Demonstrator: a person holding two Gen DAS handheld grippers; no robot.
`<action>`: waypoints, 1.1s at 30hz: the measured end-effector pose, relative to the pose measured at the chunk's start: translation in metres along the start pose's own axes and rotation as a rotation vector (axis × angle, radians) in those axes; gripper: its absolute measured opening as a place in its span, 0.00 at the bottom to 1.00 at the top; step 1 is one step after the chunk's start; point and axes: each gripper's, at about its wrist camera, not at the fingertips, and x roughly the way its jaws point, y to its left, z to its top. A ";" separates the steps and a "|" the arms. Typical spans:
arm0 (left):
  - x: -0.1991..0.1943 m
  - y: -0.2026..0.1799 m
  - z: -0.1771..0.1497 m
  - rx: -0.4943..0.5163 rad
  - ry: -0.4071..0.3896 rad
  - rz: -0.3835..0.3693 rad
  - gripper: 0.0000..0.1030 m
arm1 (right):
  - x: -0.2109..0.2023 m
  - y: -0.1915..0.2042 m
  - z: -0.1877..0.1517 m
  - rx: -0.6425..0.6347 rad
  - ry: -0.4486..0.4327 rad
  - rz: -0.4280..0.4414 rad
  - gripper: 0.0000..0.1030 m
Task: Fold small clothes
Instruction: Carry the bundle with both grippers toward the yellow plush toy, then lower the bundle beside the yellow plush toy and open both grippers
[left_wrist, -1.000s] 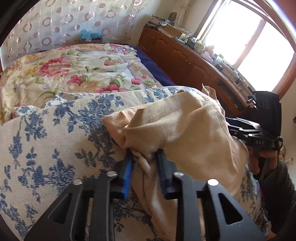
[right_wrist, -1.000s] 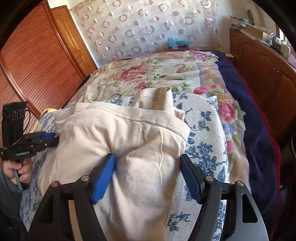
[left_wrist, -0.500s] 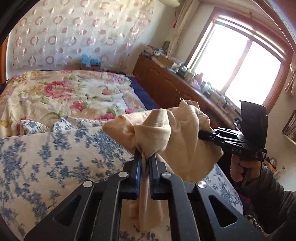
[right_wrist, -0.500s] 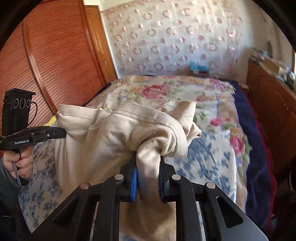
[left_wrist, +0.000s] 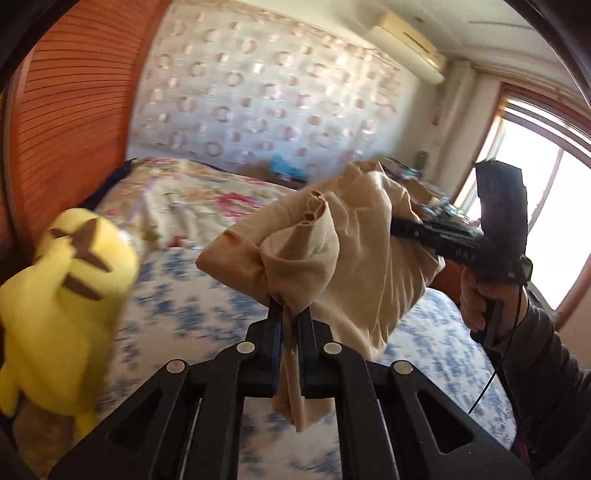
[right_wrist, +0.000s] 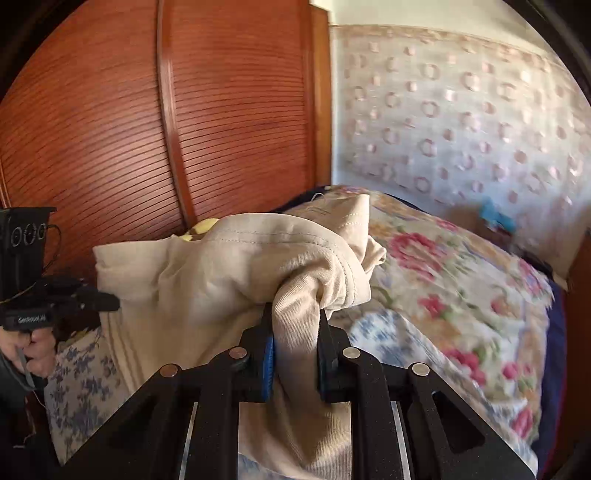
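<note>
A small beige garment (left_wrist: 354, 251) hangs in the air between both grippers, above the bed. My left gripper (left_wrist: 290, 314) is shut on a bunched corner of it. My right gripper (right_wrist: 293, 317) is shut on another bunched part of the garment (right_wrist: 229, 273). In the left wrist view the right gripper (left_wrist: 402, 225) shows at the right, its tips buried in the cloth. In the right wrist view the left gripper (right_wrist: 110, 301) shows at the left edge of the cloth. The garment sags between the two grips and its lower part hangs down.
A blue floral sheet (left_wrist: 184, 306) and a pink floral quilt (right_wrist: 461, 280) cover the bed below. A yellow plush toy (left_wrist: 62, 302) stands at the near left. A wooden louvred wardrobe (right_wrist: 184, 110) is on the left. A window (left_wrist: 554, 229) is on the right.
Both grippers have lifted the garment higher off the bed and tilted upward. One second ago the right gripper was open around the cloth and the left was closing; both are now clamped.
</note>
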 end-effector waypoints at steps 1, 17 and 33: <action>-0.004 0.012 -0.003 -0.011 -0.006 0.024 0.08 | 0.021 0.012 0.012 -0.020 0.010 0.017 0.17; 0.005 0.109 -0.043 -0.146 0.082 0.200 0.08 | 0.224 0.033 0.093 -0.096 0.169 0.050 0.31; -0.022 0.112 -0.029 -0.081 0.021 0.291 0.77 | 0.202 0.014 0.063 0.097 0.178 0.050 0.54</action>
